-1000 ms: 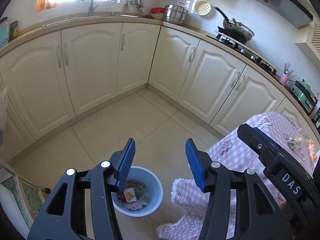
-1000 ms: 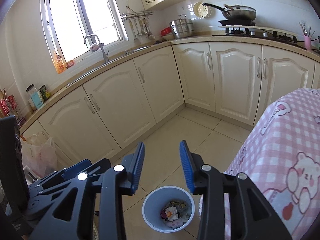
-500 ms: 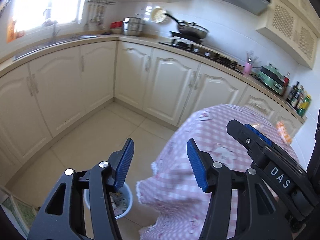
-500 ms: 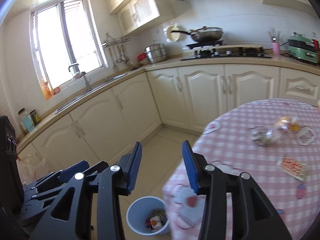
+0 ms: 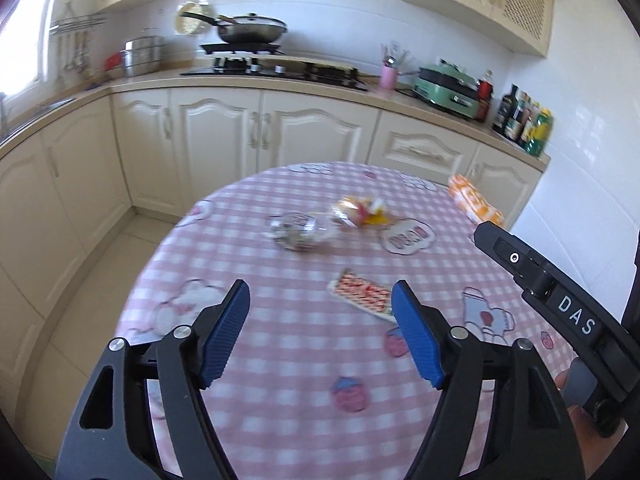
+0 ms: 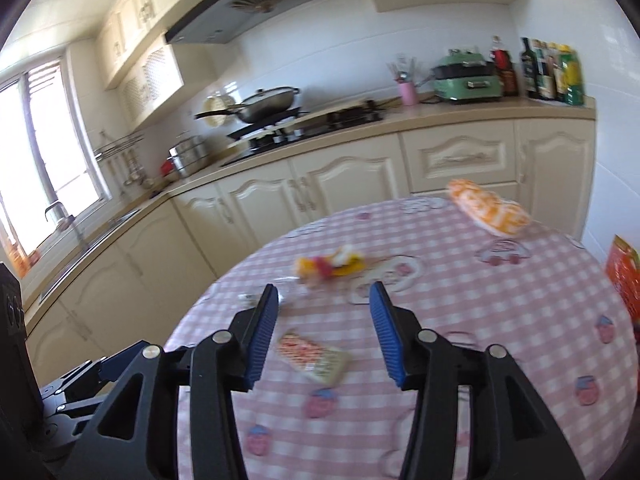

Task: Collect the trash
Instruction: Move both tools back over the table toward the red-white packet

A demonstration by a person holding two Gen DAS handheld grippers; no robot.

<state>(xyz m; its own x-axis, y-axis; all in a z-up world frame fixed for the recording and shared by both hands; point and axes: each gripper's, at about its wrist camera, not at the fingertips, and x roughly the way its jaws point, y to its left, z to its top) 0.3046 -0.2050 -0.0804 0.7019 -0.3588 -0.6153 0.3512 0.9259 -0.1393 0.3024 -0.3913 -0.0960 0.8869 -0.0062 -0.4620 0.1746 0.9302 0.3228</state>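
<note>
On the pink checked surface (image 5: 280, 360) lies the trash I am after: a flat red-and-white wrapper (image 5: 362, 295) nearest me, a crumpled clear wrapper (image 5: 298, 232) further in, and a yellow-and-red wrapper (image 5: 360, 212) just beside that one. An orange-and-white packet (image 5: 474, 202) sits near the far edge, and in the right view a red pack (image 6: 624, 276) shows at the right rim. Whether those two count as trash I cannot tell.

Both my grippers hang over the surface with nothing in them. My left gripper (image 5: 320, 332) has its jaws wide apart, having just been opening, and the flat wrapper shows between them, though beyond the tips. My right gripper (image 6: 324, 332) has its jaws apart too, less widely, also just opening; the same flat wrapper shows low between them, untouched.

I judge this the approach to a pickup, with nothing yet gripped. Next I should drop one gripper onto the flat wrapper, likely an awkward catch since it lies so flat, and close on an edge.

Behind the surface run cream cabinets (image 5: 224, 136) under the stove.
</note>
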